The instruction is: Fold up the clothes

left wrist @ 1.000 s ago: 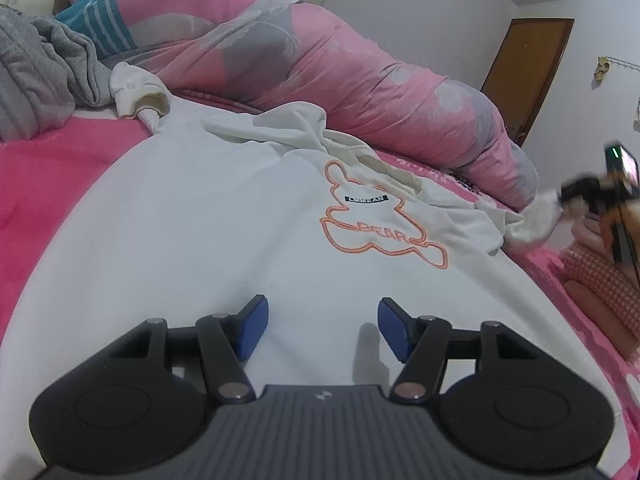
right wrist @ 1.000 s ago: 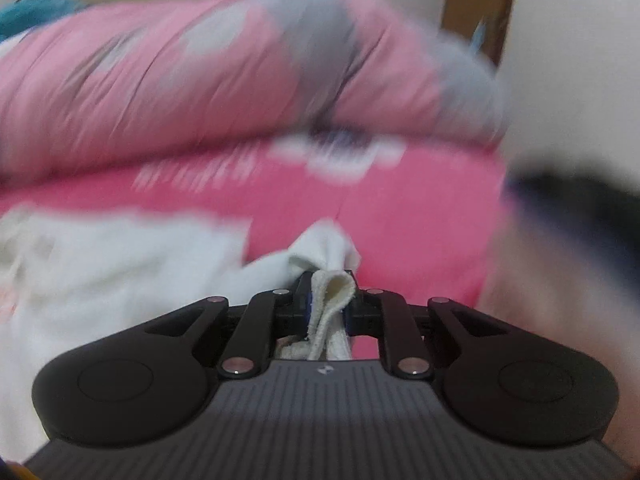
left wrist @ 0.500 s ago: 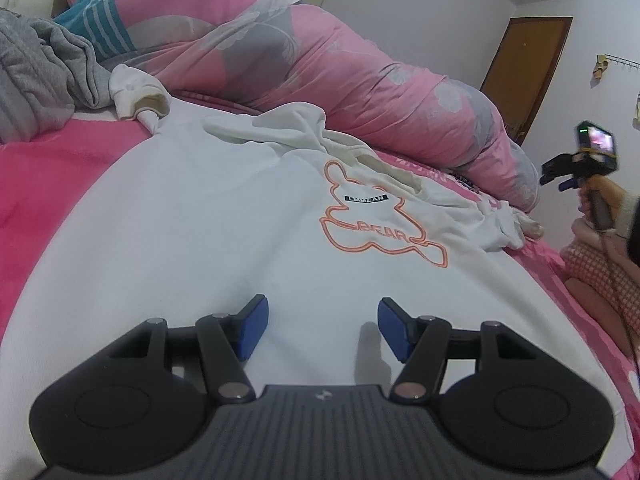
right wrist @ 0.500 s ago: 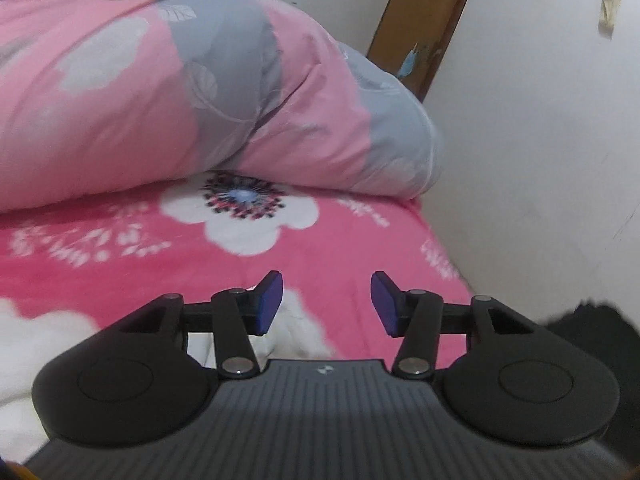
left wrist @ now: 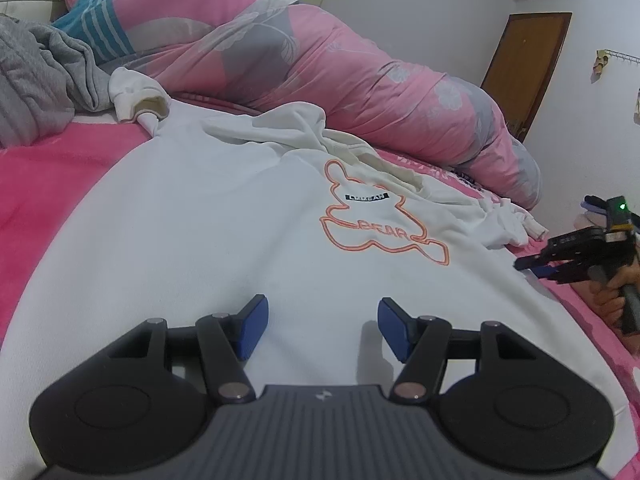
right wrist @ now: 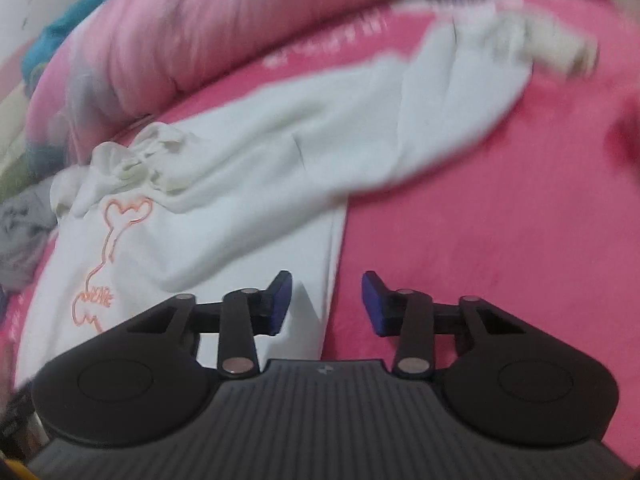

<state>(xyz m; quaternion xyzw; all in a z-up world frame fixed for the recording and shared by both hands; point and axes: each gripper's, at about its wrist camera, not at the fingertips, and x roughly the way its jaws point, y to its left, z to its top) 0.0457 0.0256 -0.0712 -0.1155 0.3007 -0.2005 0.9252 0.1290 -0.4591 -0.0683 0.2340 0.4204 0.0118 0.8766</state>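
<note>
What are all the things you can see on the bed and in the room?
hoodie: one, white with an orange bear outline, spread flat on the sheet
sheet: one, hot pink, under the hoodie
duvet: one, pink and grey, rolled along the far side of the bed
grey garment: one, crumpled at the far left
teal cloth: one, striped, behind the duvet
door: one, brown, far right wall
left gripper: one, black with blue pads, open above the hoodie
right gripper: one, black with blue pads, jaws closing, nothing pinched, over the hoodie's edge
hand: one, holding the right gripper's handle
</note>
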